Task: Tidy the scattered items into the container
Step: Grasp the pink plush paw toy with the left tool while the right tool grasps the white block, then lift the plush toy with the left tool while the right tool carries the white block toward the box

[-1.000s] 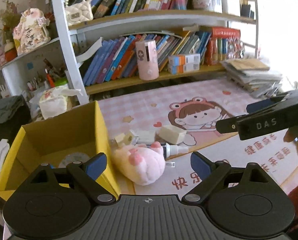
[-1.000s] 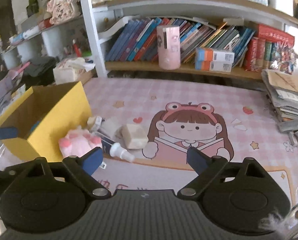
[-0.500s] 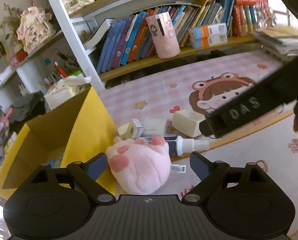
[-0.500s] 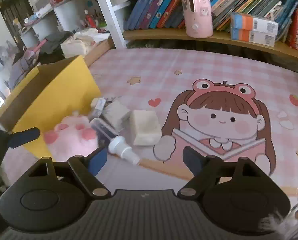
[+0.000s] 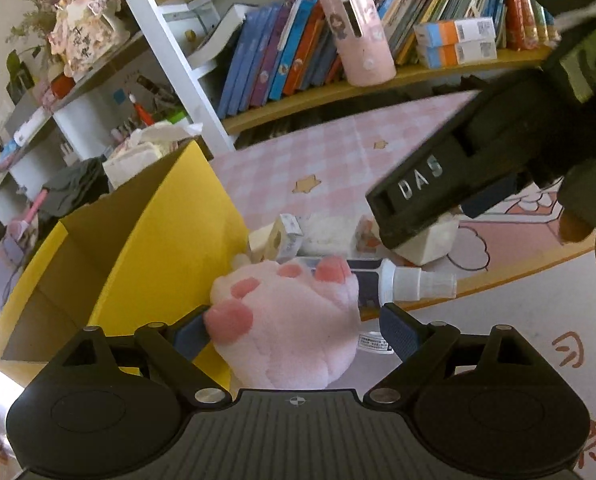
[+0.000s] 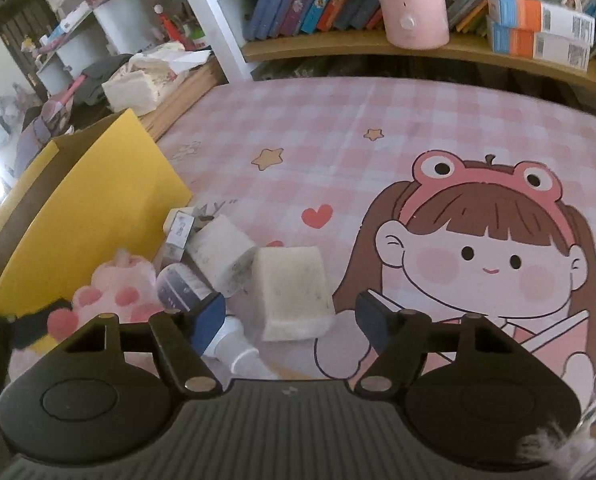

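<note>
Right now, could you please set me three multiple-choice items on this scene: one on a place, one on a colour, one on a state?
1. Where does the plush paw lie?
A. in the box
B. beside the box
C. on the shelf

2. What colour is the box outside?
A. yellow
B. blue
C. white

3. The right hand-held gripper has what between its fingers?
A. the spray bottle
B. nothing
C. the sponge block

Answers: B, the paw rests on the mat against the box wall; A, its wall is yellow; C, the closing jaws flank the block.
</note>
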`<state>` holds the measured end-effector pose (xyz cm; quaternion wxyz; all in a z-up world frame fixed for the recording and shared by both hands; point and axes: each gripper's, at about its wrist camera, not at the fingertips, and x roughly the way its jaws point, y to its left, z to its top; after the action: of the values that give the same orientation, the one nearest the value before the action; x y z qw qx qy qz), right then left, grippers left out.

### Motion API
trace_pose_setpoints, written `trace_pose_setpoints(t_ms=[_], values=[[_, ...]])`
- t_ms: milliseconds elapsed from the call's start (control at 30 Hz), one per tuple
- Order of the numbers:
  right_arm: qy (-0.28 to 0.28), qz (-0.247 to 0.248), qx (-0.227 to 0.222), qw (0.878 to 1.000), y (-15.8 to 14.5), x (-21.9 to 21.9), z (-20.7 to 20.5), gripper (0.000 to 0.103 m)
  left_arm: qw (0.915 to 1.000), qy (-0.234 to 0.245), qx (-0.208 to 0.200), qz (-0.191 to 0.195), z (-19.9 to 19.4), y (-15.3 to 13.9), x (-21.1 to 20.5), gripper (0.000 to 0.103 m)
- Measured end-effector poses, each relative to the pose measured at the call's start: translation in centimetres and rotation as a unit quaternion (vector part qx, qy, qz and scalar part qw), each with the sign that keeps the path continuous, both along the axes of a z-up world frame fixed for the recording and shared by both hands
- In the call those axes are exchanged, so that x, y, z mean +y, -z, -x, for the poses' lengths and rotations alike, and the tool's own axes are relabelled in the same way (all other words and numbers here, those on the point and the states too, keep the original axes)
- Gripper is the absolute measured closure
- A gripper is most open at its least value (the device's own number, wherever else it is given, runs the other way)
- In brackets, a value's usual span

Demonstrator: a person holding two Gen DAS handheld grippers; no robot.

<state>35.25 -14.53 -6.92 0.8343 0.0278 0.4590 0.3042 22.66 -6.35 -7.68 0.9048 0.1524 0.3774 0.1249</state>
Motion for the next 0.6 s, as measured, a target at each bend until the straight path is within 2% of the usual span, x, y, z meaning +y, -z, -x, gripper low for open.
trace_pose_setpoints(t_ms=[200,333,467,600], values=[[-0.001,-0.003,0.018,1.000,1.0,0.4,-1.0,0.035,0.9998,-0.021,0.001,-0.007,-0.4,0.6,-0.5,0.013],[-0.003,-0.004,0.023,1.000,1.4,0.5,-1.3,0.040,0.9987,-0.050,0.003,0.009,-0.8,0.8,0.0,0.022],[-0.014,-0.006,0.022,1.000,1.5,0.4,-1.2,0.059,0.9965,-0.075,-0.004,0.038,-0.7,0.4,0.6,0.031],[-0.013,-0.012,0.019,1.000,1.4,0.0,-1.0,0.063,0.9957,-0.076,-0.009,0.052,-0.3,0.1,0.5,0.038]])
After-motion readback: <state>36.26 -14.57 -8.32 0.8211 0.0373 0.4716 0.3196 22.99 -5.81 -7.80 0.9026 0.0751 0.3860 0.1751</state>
